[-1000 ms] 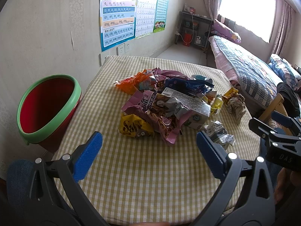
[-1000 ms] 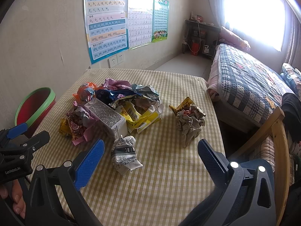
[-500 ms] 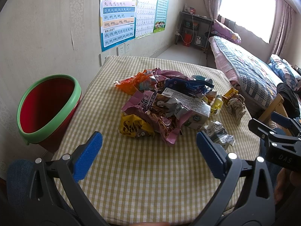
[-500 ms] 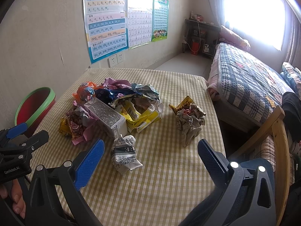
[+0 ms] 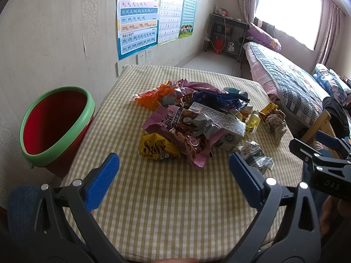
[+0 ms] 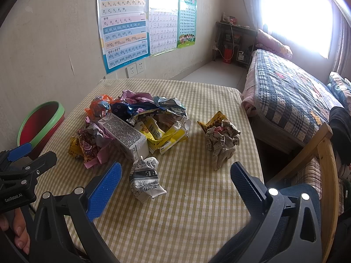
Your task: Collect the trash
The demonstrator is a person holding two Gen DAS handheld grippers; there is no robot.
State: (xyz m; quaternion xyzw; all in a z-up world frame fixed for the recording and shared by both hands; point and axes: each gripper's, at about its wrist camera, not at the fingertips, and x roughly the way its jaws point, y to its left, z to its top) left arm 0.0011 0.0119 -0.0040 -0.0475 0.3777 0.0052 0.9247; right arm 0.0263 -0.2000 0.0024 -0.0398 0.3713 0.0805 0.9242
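Note:
A heap of snack wrappers [image 5: 190, 118] with a crushed carton [image 5: 223, 127] lies mid-table on the yellow checked cloth [image 5: 166, 208]. A crumpled black-and-white paper ball [image 6: 144, 179] and a brown crumpled wrapper [image 6: 221, 144] lie apart from the heap. A red bin with a green rim [image 5: 54, 125] stands off the table's left edge. My left gripper [image 5: 174, 176] is open and empty, short of the yellow wrapper [image 5: 155, 148]. The right gripper [image 6: 175, 178] hangs open and empty just behind the paper ball.
A wooden chair frame [image 6: 316, 153] and a quilted bed [image 6: 291, 94] stand to the right of the table. Posters [image 6: 125, 26] hang on the wall behind. A hand [image 6: 17, 228] holds the left tool at the lower left of the right wrist view.

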